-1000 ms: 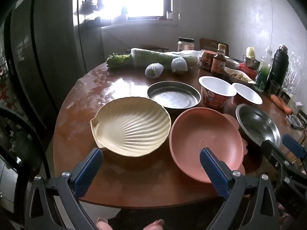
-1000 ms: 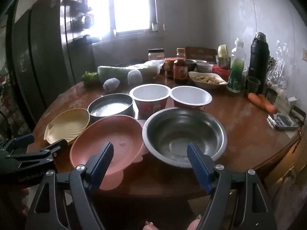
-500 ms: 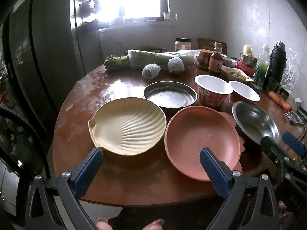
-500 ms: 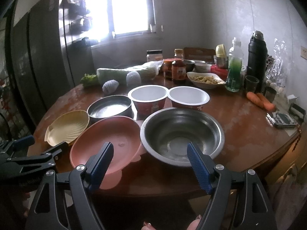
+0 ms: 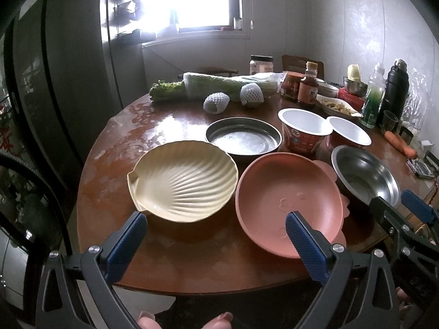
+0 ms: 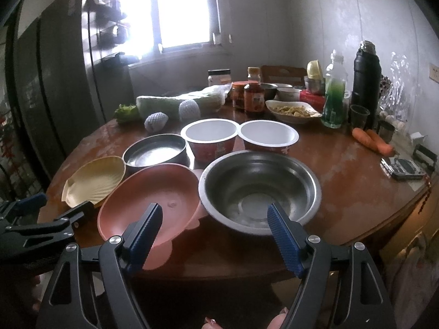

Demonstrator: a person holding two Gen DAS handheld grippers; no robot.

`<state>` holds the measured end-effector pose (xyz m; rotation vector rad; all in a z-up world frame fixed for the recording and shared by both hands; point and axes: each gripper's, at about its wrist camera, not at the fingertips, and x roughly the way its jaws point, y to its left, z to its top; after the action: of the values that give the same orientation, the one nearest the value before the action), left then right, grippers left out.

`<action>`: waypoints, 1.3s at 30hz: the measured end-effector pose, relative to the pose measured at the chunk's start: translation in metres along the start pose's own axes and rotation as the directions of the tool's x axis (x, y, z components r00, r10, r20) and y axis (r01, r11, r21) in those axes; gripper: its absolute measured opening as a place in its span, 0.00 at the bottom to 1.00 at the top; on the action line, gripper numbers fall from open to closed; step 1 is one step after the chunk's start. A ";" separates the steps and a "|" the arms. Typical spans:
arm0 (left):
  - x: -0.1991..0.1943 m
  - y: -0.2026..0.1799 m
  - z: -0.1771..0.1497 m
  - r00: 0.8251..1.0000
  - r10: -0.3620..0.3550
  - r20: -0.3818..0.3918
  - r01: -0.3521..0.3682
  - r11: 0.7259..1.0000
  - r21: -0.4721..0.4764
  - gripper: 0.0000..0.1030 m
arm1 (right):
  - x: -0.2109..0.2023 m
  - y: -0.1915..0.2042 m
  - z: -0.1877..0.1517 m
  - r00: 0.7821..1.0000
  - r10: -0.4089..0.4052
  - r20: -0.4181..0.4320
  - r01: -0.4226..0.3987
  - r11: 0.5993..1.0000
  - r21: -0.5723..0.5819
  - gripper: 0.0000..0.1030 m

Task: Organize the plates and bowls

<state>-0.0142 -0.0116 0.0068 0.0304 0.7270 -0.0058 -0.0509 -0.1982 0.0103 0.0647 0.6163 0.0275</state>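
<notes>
A cream shell-shaped plate (image 5: 182, 182) (image 6: 94, 179) lies at the table's near left. A pink plate (image 5: 288, 204) (image 6: 153, 197) sits to its right, then a large steel bowl (image 5: 366, 176) (image 6: 259, 185). Behind them stand a shallow steel dish (image 5: 242, 138) (image 6: 155, 152) and two white-lined red paper bowls (image 5: 304, 130) (image 6: 267, 135). My left gripper (image 5: 215, 231) hovers open at the near edge, in front of the shell plate and pink plate. My right gripper (image 6: 215, 226) is open too, before the pink plate and steel bowl. Neither holds anything.
The round wooden table (image 5: 192, 255) carries wrapped greens (image 5: 219, 86), two foam-netted fruits (image 5: 216, 102), sauce jars (image 5: 307, 89), a food dish (image 6: 292, 111), a green bottle (image 6: 333, 101), a black flask (image 6: 366, 78), carrots (image 6: 373, 139) and a phone (image 6: 404, 167). A dark cabinet (image 5: 55, 82) stands left.
Both grippers have drifted slightly back and up from the table; the dishes sit a little farther in view. Nothing was taken hold of or moved.
</notes>
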 end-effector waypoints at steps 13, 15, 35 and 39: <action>-0.001 0.001 -0.001 1.000 -0.002 0.012 0.002 1.000 -0.002 0.99 | 0.000 0.000 0.000 1.000 -0.008 0.001 0.008 1.000 0.000 0.78; -0.001 0.001 -0.002 1.000 -0.006 0.012 0.006 1.000 -0.001 0.99 | 0.000 0.000 0.000 1.000 -0.008 0.003 0.008 1.000 0.000 0.78; -0.005 0.021 0.001 1.000 -0.016 0.020 0.017 0.999 -0.048 0.99 | -0.005 0.000 0.007 0.999 0.031 0.017 -0.031 0.999 0.044 0.78; -0.006 0.035 0.003 1.000 -0.012 0.023 0.013 0.997 -0.078 0.99 | -0.004 0.004 0.011 0.999 0.047 0.013 -0.048 0.998 0.039 0.78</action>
<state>-0.0159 0.0236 0.0135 -0.0491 0.7040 0.0104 -0.0477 -0.1945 0.0221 0.1175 0.6028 0.0607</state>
